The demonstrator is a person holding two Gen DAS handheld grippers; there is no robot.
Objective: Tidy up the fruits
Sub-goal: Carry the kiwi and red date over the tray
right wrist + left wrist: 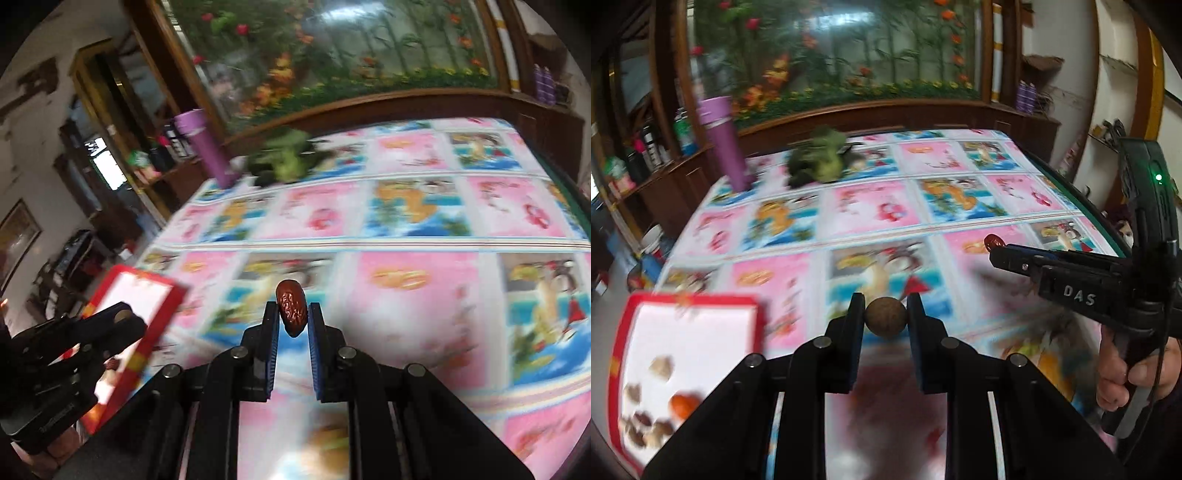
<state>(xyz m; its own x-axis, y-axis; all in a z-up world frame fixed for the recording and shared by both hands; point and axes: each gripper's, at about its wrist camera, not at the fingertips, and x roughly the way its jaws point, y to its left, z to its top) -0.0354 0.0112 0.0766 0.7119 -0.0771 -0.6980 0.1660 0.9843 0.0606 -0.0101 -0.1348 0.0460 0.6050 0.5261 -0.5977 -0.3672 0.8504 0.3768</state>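
Note:
My left gripper (885,308) is shut on a round brown longan (885,317), held above the patterned tablecloth. My right gripper (292,314) is shut on a wrinkled red date (291,307), also held above the cloth. The right gripper shows in the left wrist view (999,254) at the right, with the date (991,242) at its tip. A red-rimmed white tray (628,325) lies at the lower left and holds several nuts and dried fruits (646,424) and an orange fruit (681,406). The tray (147,280) also shows at the left of the right wrist view, beside the left gripper's body (74,339).
A purple tube (726,144) stands at the table's far left. A green leafy bundle (820,158) lies at the far edge. A wooden cabinet with a flower panel (849,55) stands behind the table. Shelves with bottles (650,147) stand at the left.

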